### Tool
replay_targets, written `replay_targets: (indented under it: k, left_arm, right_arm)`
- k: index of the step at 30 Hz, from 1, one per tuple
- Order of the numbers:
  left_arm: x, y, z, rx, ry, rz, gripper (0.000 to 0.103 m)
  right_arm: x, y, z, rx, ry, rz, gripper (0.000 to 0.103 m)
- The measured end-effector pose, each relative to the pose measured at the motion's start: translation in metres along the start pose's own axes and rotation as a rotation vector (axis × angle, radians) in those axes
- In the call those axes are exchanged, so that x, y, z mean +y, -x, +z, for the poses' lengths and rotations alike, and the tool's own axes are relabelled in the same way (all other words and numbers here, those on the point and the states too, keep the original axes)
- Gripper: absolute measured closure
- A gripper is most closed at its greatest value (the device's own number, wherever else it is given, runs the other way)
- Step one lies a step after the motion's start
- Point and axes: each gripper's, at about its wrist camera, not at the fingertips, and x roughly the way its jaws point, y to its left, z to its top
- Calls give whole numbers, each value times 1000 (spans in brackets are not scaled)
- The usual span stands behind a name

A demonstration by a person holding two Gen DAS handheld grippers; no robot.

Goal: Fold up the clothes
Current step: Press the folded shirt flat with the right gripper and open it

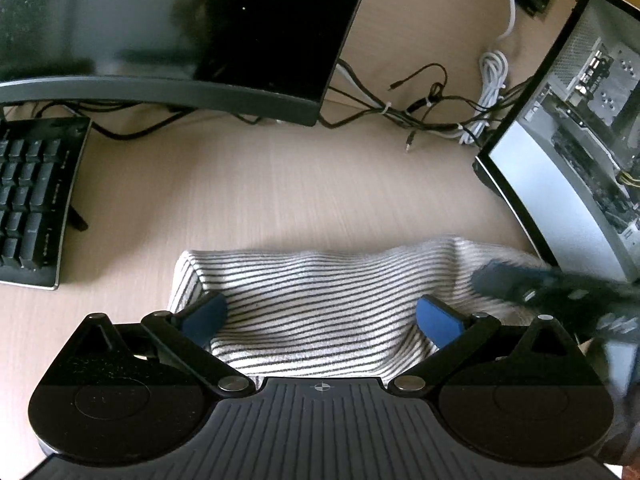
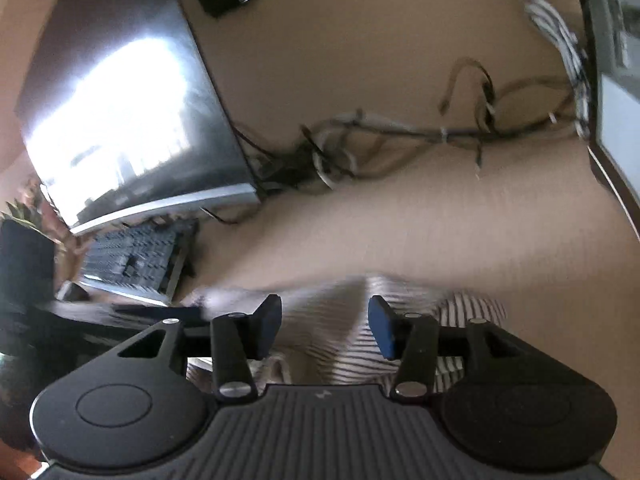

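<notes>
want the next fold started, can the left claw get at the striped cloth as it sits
Probably yes: the left claw is open right over the striped cloth, nothing between them; the right claw only crowds its right end.

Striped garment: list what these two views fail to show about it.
- Near part of the striped garment: left wrist view, hidden behind the left gripper body.
- Its right end: left wrist view, crossed by the blurred right gripper.
- Fold layers and garment type: right wrist view, smeared by motion blur behind the right gripper's open fingers.
</notes>
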Motion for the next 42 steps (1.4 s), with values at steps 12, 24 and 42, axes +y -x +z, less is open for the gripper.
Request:
replay_targets:
  k: [12, 24, 42]
  left_arm:
    - [-10, 20, 4, -25, 1, -10, 0]
    - [0, 4, -16, 68, 13, -39, 0]
    - [-3, -1, -20, 52, -28, -29, 0]
  right_arm:
    - [-9, -9, -21, 29, -12, -23, 54]
    - [-5, -1, -25, 12, -7, -3, 37]
    - [4, 19, -10, -84, 49, -77, 25]
